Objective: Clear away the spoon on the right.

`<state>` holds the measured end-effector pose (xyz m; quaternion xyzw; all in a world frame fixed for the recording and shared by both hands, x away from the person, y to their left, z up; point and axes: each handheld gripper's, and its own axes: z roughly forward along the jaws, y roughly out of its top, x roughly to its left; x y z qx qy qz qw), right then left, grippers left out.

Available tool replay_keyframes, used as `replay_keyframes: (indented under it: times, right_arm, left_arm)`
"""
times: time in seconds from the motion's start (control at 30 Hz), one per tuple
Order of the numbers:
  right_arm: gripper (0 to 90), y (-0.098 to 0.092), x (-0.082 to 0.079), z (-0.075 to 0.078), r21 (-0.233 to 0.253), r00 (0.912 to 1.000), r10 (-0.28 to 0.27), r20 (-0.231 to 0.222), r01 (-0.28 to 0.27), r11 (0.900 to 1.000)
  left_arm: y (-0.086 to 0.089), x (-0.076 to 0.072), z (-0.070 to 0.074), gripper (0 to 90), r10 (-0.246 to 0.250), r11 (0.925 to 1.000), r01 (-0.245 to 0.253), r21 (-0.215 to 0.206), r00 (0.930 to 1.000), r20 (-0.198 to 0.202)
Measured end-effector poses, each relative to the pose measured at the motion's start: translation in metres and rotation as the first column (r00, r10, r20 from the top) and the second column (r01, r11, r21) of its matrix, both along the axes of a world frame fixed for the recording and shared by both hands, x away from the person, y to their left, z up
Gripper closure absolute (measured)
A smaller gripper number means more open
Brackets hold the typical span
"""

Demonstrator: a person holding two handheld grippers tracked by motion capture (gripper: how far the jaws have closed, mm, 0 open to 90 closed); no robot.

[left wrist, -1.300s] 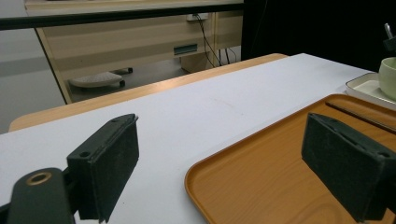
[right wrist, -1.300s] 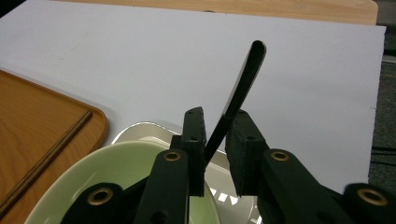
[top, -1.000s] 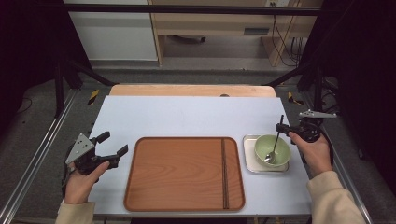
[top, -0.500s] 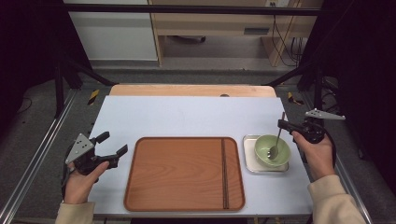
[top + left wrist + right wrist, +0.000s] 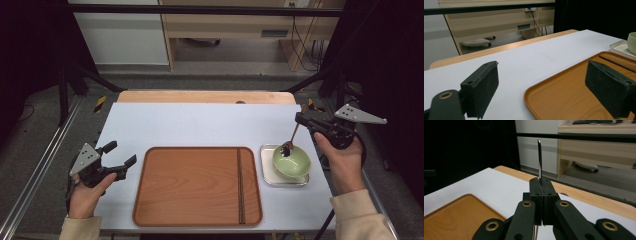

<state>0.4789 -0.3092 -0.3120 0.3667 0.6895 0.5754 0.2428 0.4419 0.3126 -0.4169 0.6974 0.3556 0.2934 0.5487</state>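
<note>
The right gripper (image 5: 305, 121) has its jaws pressed together on the thin dark handle of a metal spoon (image 5: 291, 139). In the right gripper view the handle's tip (image 5: 539, 160) sticks straight up from between the closed jaws. In the high view the spoon slants down and to the left from the jaws, and its bowl sits at the back rim of the pale green round ceramic bowl (image 5: 291, 163). A second ago the spoon's bowl lay lower and nearer the middle of the green bowl; since then the right gripper has moved up and away toward the right edge of the worktop (image 5: 200, 125), drawing the spoon with it.

The green bowl stands on a small square white dish (image 5: 267, 170), just right of the large rectangular brown wooden tray (image 5: 195, 185); neither has shifted.

The left gripper (image 5: 122, 159) rests at the left of the tray with its jaws spread wide and nothing between them, in the same spot as before. In the left gripper view, one jaw hangs over the white worktop (image 5: 529, 62) and the other over the tray's corner (image 5: 564, 92).
</note>
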Motion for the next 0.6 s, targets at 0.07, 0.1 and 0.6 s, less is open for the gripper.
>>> replay_keyframes:
  times: [0.07,0.1,0.6]
  right_arm:
    - [89.6,0.013,-0.004,0.004,-0.007,0.9992,0.039,0.004,-0.039,0.999]
    - [89.6,0.02,-0.005,0.005,-0.008,0.9984,0.056,0.002,-0.056,0.998]
    - [89.5,0.103,-0.017,-0.008,-0.025,0.9621,0.27,-0.036,-0.271,0.962]
  left_arm:
    - [0.0,0.0,0.0,11.3,0.0,1.0,0.0,0.001,1.0,0.0]
    - [0.001,0.0,0.0,11.3,0.0,1.0,0.0,0.002,1.0,-0.001]
    - [0.005,0.0,-0.001,11.2,0.011,0.9999,-0.011,-0.004,0.9999,0.001]
